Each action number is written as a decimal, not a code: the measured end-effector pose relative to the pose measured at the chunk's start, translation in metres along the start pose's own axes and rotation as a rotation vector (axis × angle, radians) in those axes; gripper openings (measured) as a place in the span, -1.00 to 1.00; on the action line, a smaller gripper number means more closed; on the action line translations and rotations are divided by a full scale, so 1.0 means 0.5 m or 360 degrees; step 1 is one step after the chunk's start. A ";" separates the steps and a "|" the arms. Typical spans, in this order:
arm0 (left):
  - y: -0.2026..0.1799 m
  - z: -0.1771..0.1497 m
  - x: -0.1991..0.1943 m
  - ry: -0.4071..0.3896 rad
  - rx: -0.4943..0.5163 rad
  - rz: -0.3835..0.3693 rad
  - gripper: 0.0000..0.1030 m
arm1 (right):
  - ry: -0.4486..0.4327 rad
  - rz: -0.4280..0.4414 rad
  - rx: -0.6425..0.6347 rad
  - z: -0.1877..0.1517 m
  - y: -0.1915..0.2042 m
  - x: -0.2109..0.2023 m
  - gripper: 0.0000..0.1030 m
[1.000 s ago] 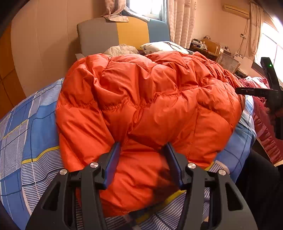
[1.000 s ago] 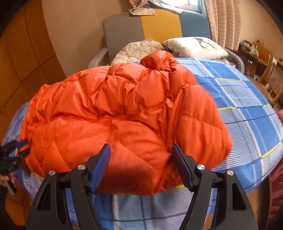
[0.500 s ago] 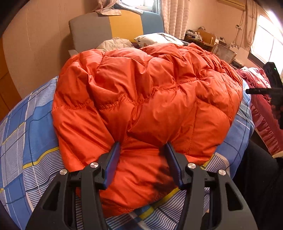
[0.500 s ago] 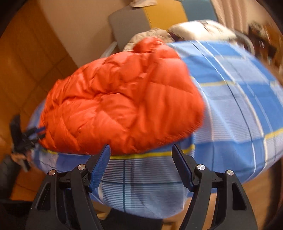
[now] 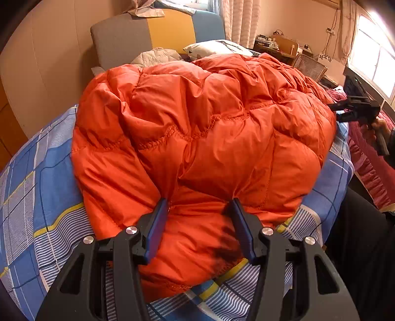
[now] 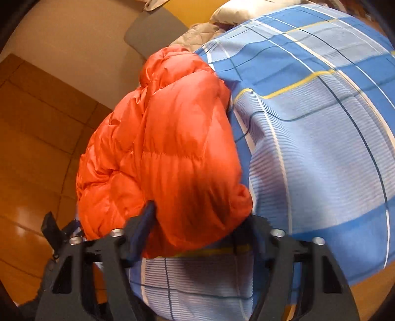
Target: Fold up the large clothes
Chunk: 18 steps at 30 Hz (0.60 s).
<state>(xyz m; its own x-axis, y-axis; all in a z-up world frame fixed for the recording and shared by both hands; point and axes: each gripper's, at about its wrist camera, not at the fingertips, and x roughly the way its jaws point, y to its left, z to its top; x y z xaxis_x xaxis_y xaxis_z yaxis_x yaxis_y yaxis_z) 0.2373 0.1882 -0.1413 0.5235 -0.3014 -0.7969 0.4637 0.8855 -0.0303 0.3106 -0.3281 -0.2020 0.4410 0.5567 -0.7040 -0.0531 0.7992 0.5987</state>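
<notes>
Here we are working over a bed (image 5: 44, 177) dressed in a blue plaid sheet, with the orange down jacket (image 5: 202, 138) lying bunched along its near edge. Our left gripper (image 5: 199, 207) is pinching a fold of the jacket's hem between its pads. Our right gripper (image 6: 197, 222) has just been closing, and it is squeezing the jacket's other end. Behind the bed's far edge a grey, yellow and blue chair (image 5: 158, 34) is standing against a beige wall, and curtains (image 5: 239, 19) are hanging beside it.
</notes>
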 end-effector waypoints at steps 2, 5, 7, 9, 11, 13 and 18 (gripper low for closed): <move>0.003 -0.003 0.000 0.0004 -0.0007 -0.0011 0.02 | -0.0002 -0.0017 -0.0099 0.007 0.024 -0.004 -0.42; 0.004 -0.008 0.000 0.0013 -0.0015 -0.0028 0.02 | -0.0019 -0.0064 -0.0272 0.015 0.075 -0.019 -0.67; 0.007 -0.010 0.002 0.0025 -0.0005 -0.0033 0.02 | -0.0034 -0.0107 -0.0421 0.019 0.116 -0.028 -0.71; 0.008 -0.013 0.002 0.0044 0.0012 -0.0037 0.02 | -0.0046 -0.0162 -0.0597 0.021 0.165 -0.042 -0.74; 0.010 -0.016 0.002 0.0058 0.0020 -0.0040 0.02 | -0.0049 -0.0204 -0.0783 0.019 0.217 -0.056 -0.75; 0.013 -0.019 0.002 0.0065 0.0010 -0.0047 0.02 | -0.0053 -0.0220 -0.0937 0.020 0.265 -0.063 -0.76; 0.009 -0.024 0.000 0.0061 -0.0008 -0.0044 0.02 | -0.0073 -0.0202 -0.1242 0.024 0.373 -0.065 -0.77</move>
<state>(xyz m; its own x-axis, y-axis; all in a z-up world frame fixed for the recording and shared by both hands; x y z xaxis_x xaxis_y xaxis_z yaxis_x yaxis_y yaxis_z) 0.2307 0.1967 -0.1487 0.4827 -0.3119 -0.8183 0.4740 0.8788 -0.0553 0.2972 -0.2000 -0.0628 0.5213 0.4543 -0.7224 -0.6055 0.7934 0.0621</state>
